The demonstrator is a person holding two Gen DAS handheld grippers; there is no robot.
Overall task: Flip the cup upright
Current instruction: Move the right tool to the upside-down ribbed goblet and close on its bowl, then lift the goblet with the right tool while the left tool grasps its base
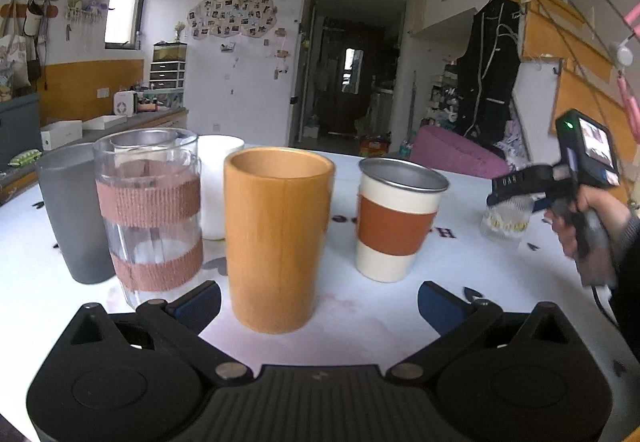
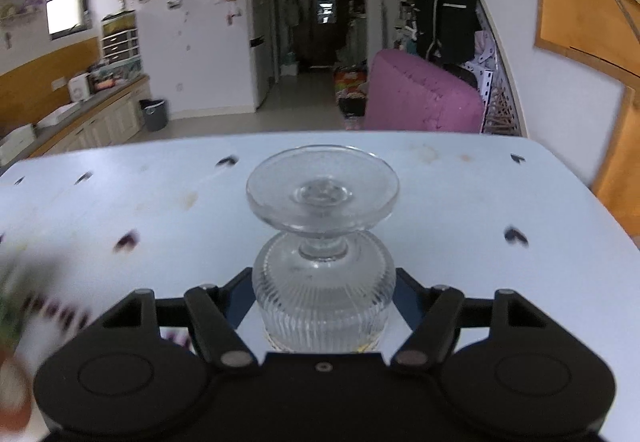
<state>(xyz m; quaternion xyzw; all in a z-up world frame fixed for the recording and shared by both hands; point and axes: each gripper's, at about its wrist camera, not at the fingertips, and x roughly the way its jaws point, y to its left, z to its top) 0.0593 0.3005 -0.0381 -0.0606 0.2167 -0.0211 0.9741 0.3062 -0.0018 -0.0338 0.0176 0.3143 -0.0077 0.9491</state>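
A clear ribbed footed glass cup (image 2: 323,294) stands upside down on the white table (image 2: 460,210), its round foot on top. My right gripper (image 2: 323,300) has its blue pads against both sides of the cup's bowl and is shut on it. In the left wrist view the same cup (image 1: 505,220) shows small at the right, under the right gripper (image 1: 516,194) held by a hand. My left gripper (image 1: 318,304) is open and empty, with an upright orange wooden cup (image 1: 278,238) just ahead between its fingers.
Upright cups stand in a row: a grey tumbler (image 1: 70,214), a clear glass with pink bands (image 1: 150,214), a white cup (image 1: 218,182) behind, a white cup with brown sleeve (image 1: 394,218). A blurred plant pot (image 2: 12,362) is at the left edge.
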